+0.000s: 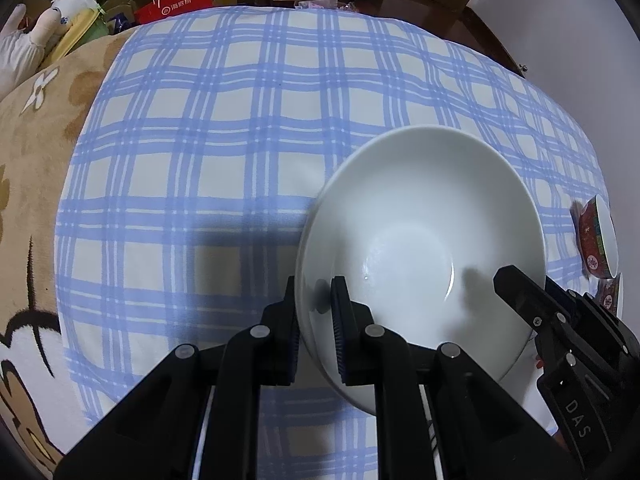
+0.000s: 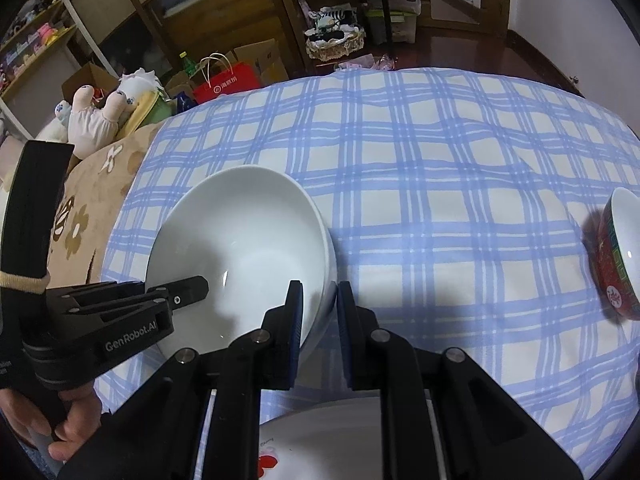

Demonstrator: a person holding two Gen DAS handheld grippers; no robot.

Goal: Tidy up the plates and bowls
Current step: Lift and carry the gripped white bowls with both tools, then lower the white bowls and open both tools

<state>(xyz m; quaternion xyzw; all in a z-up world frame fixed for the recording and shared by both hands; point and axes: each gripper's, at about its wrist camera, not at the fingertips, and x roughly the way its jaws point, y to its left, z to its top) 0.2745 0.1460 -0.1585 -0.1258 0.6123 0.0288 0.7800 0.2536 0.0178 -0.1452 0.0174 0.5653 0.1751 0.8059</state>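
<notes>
A large white bowl rests on the blue-checked cloth, and a second rim line shows just under its edge. My left gripper is shut on the bowl's left rim, one pad inside and one outside. My right gripper is shut on the same white bowl at its right rim. Each gripper also shows in the other's view: the right gripper over the bowl's right side, the left gripper over its left side, held by a hand.
A red patterned bowl lies tilted at the cloth's right edge, and in the left wrist view the red bowl has a second one just below it. A white plate with red print lies under my right gripper. Beige blanket at the left.
</notes>
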